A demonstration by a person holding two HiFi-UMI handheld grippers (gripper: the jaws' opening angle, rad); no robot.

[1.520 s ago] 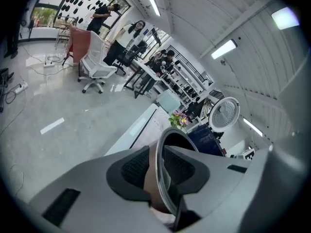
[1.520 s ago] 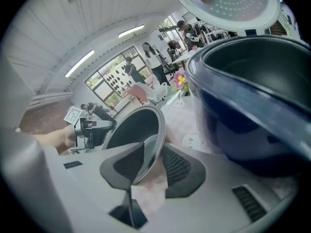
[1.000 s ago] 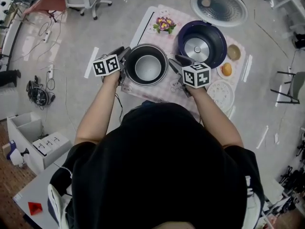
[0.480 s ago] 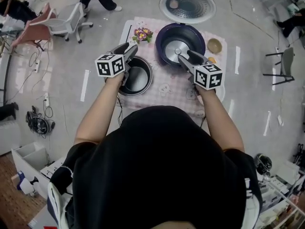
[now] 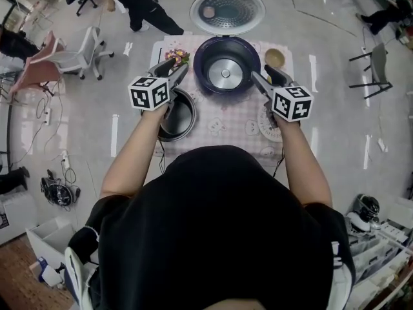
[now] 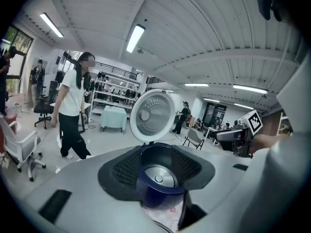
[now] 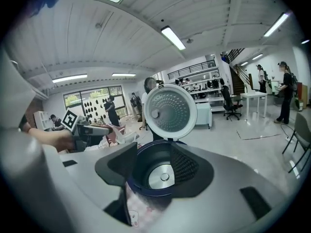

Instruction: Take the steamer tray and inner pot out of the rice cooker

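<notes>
The dark blue rice cooker (image 5: 226,63) stands open at the back of the table, its lid (image 5: 227,10) up and only the bare heating plate inside. The metal inner pot (image 5: 181,115) sits on the cloth at front left, partly under my left hand. A white steamer tray (image 5: 263,121) lies at the right, mostly hidden by my right hand. My left gripper (image 5: 173,68) and right gripper (image 5: 266,77) hover either side of the cooker. Their jaws have just been opening, and both are open with nothing between them. The cooker (image 6: 158,154) (image 7: 160,154) shows through each gap.
A pink checked cloth (image 5: 226,118) covers the small table. A flower pot (image 5: 177,55) stands at back left and a small bowl (image 5: 275,57) at back right. A person (image 5: 139,5) stands beyond the table by office chairs (image 5: 77,50).
Both grippers have let go of the inner pot, risen and spread apart towards the cooker. The pot stays on the cloth at front left. A person has walked into view behind.
</notes>
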